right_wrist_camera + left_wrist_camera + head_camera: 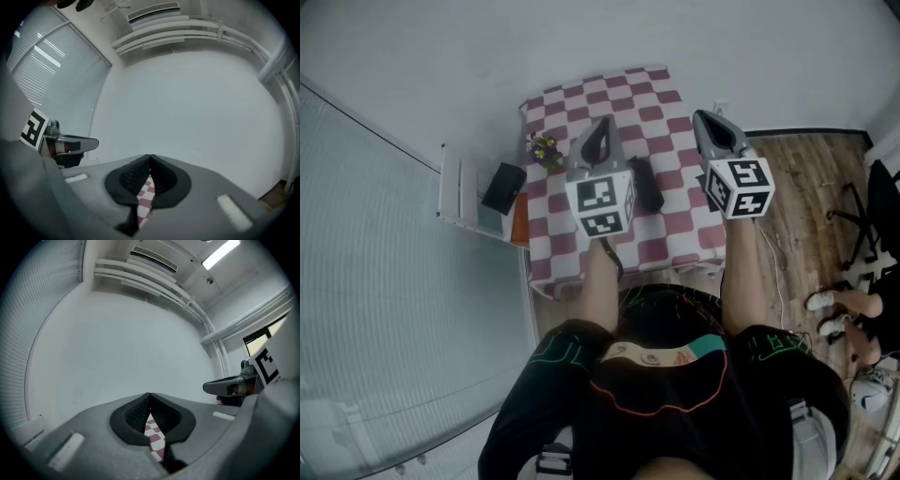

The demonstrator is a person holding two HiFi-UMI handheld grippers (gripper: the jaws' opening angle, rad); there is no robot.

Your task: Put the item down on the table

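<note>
A table with a red-and-white checkered cloth (661, 122) stands against the white wall. A dark oblong item (645, 185) lies on the cloth, between my two grippers and touching neither. My left gripper (604, 124) hangs over the table's middle, its jaws shut with nothing between them; in the left gripper view the left gripper (149, 395) points up at the wall. My right gripper (703, 116) hovers over the table's right side, also shut and empty. The right gripper view shows the right gripper (150, 156) closed tip to tip, with only checkered cloth below.
A small flower pot (545, 149) stands at the table's left edge. Left of the table, a white shelf (457, 192) carries a black object (502, 187). On the wooden floor to the right are a black chair (864, 214) and another person's feet (827, 302).
</note>
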